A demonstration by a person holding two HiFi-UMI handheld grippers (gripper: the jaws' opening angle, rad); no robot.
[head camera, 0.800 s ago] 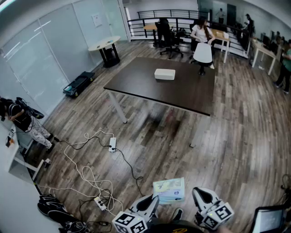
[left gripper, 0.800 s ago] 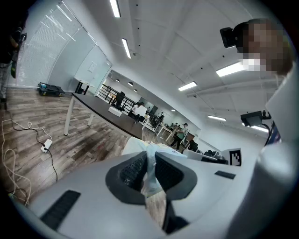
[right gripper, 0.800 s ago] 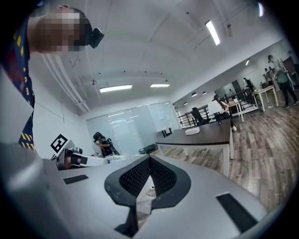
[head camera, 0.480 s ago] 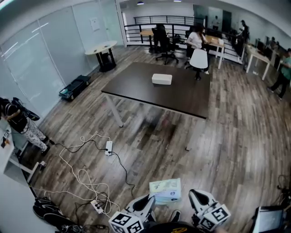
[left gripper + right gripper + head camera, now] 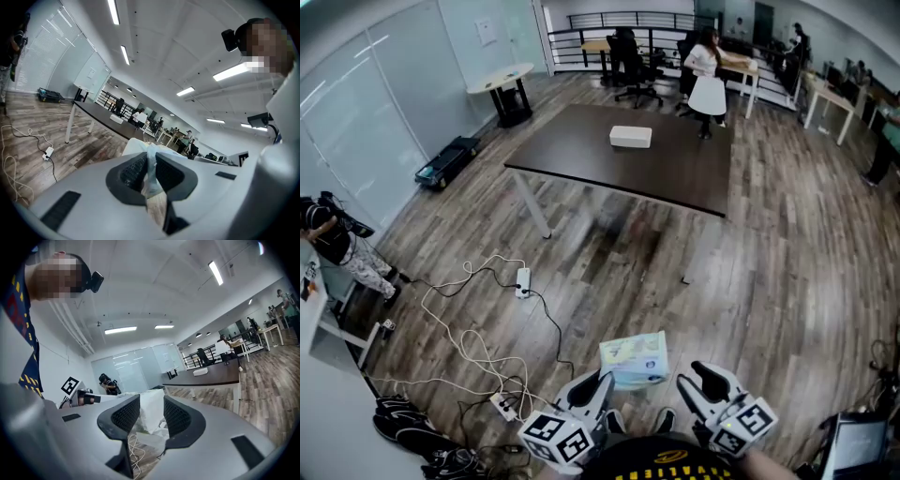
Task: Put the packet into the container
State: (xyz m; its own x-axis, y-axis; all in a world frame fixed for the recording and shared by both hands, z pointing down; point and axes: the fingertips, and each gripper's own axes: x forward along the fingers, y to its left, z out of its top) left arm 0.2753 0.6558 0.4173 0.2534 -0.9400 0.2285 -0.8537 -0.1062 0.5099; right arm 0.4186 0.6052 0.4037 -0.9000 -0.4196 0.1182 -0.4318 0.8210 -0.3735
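Since the earlier frames the packet (image 5: 634,360) had drifted up and to the left in the head view, and both grippers had come along with it. We saw the left gripper (image 5: 600,382) low in that view, its fingers closed on the packet's near left edge. In the left gripper view the thin film of that edge sat pinched between the two dark pads, and the rest of the packet rose beyond them. We saw the right gripper (image 5: 710,380) just to the right of the packet and apart from it. Its fingers stood narrowly parted and held nothing, though the packet showed beyond the gap in the right gripper view. The packet hung above the wooden floor (image 5: 769,281), well apart from the container (image 5: 630,137). That white container sat toward the far side of the dark counter (image 5: 666,169), far ahead of both grippers. On the floor to the left lay loose white cables (image 5: 478,352) and a power strip (image 5: 523,281).
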